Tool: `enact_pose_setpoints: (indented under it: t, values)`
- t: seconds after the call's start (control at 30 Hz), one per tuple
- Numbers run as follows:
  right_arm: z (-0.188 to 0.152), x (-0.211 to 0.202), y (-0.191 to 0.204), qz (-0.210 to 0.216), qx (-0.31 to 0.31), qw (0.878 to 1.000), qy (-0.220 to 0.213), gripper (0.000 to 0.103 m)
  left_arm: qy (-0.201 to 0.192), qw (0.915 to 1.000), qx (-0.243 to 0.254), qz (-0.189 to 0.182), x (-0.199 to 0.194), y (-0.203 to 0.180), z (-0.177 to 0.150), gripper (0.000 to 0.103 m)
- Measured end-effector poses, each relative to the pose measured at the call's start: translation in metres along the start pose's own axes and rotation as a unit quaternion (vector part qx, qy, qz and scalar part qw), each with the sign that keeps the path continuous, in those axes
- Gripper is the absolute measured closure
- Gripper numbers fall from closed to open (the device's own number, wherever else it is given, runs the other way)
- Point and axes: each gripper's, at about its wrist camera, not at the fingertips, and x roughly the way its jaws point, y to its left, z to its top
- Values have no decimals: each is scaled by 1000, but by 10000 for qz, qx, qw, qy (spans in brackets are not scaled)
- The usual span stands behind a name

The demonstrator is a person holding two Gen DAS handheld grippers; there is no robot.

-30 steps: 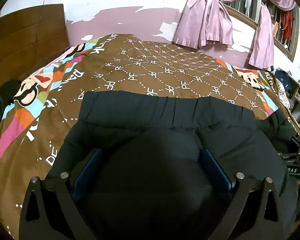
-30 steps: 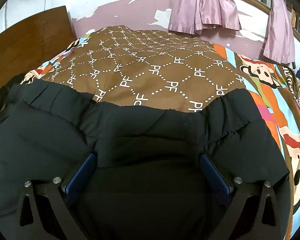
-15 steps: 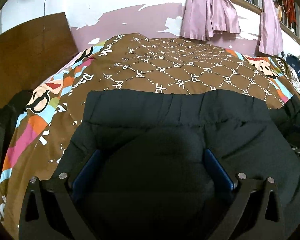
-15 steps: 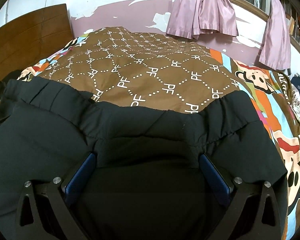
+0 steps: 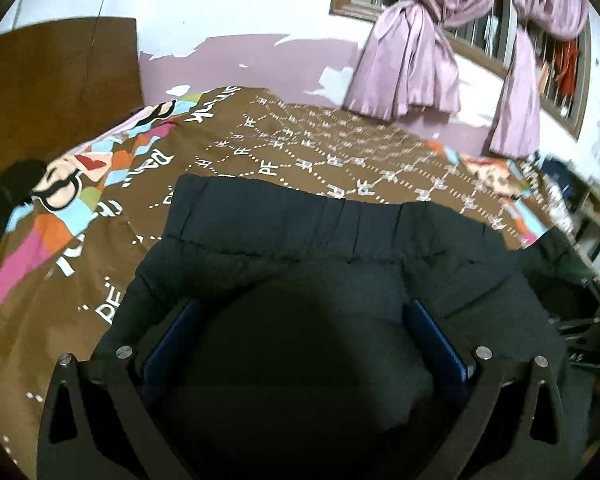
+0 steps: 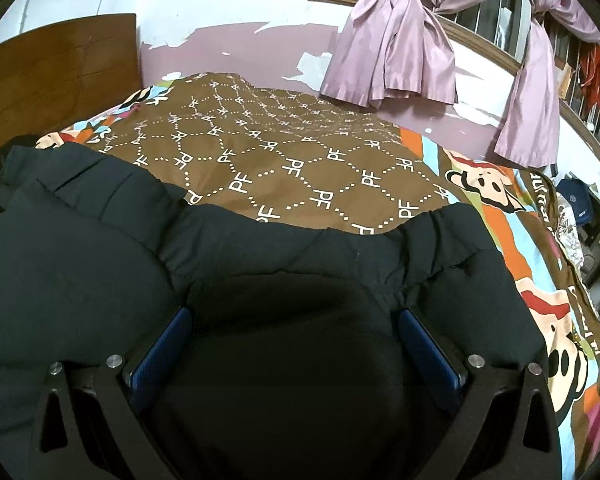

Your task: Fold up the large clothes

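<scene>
A large black padded jacket (image 5: 300, 236) lies on the bed and fills the lower part of both views; it also shows in the right wrist view (image 6: 100, 240). My left gripper (image 5: 300, 320) has its blue-padded fingers (image 5: 168, 340) wide apart with a thick bunch of jacket fabric between them. My right gripper (image 6: 296, 328) stands the same way, its blue fingers (image 6: 160, 352) set around a bulge of the jacket. The jacket's elastic hem (image 6: 440, 224) lies across the brown bedspread. The fingertips are hidden by cloth.
The bed carries a brown "PF" patterned bedspread (image 5: 340, 152) with cartoon borders (image 6: 480, 176). A wooden headboard (image 5: 60, 76) stands at left. Pink curtains (image 6: 400, 52) hang by a window at the back wall. Clutter sits beyond the bed's right edge (image 6: 576, 196).
Both views have tilted and lifted a little, with more of the wall and window in sight. The jacket stays between the fingers of both grippers; the left view is blurred by motion.
</scene>
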Motion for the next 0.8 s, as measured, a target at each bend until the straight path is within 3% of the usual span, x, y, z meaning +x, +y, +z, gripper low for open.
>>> enact_pose_setpoints:
  t: [0.2, 0.5, 0.63, 0.8]
  values:
    - [-5, -19, -9, -26, 240, 9996, -157, 0, -121, 9988, -292, -385, -9, 12, 4, 2]
    - [-19, -69, -34, 430, 736, 9953, -452, 0, -146, 9994, -307, -42, -34, 8, 9, 2]
    - [-25, -85, -63, 279, 1009, 9935, -452, 0, -230, 9979, -576, -188, -61, 32, 12, 2]
    - [-47, -80, -115, -11, 1700, 9853, -182, 0, 25, 9939, -1099, 103, -72, 83, 11, 2]
